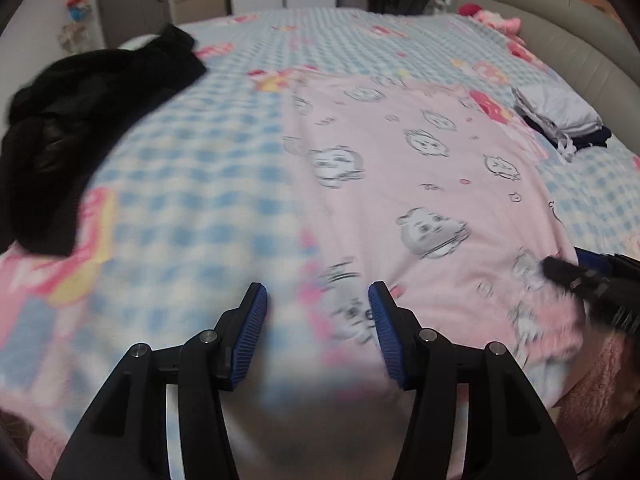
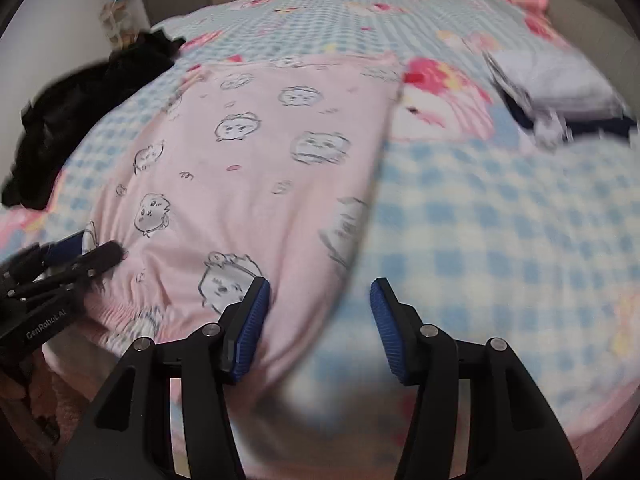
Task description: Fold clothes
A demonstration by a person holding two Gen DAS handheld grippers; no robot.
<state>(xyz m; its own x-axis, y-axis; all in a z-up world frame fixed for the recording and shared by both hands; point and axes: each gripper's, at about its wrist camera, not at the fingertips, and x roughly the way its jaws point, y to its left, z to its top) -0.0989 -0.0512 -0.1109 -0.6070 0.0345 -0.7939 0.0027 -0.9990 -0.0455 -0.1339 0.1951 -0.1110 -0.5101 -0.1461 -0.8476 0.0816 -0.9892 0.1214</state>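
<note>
Lying flat near the bed's [image 1: 168,184] near edge, pink garment [image 1: 400,168], both grippers, left gripper [image 1: 318,300], right gripper [image 2: 320,296], jaws apart over it, bare checked sheet either side, "GenRobot.AI" apparently printed on left gripper's body.

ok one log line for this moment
step: fold start | left tongs: open, over pink garment near edge | right tongs: open, at its right edge | folded pile: far right

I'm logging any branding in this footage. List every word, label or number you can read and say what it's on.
"GenRobot.AI": white lettering on the black body of the left gripper, seen at the left edge of the right wrist view.
No other text is readable. The pink garment and the checked bedsheet carry only cartoon prints, no legible words.
</note>
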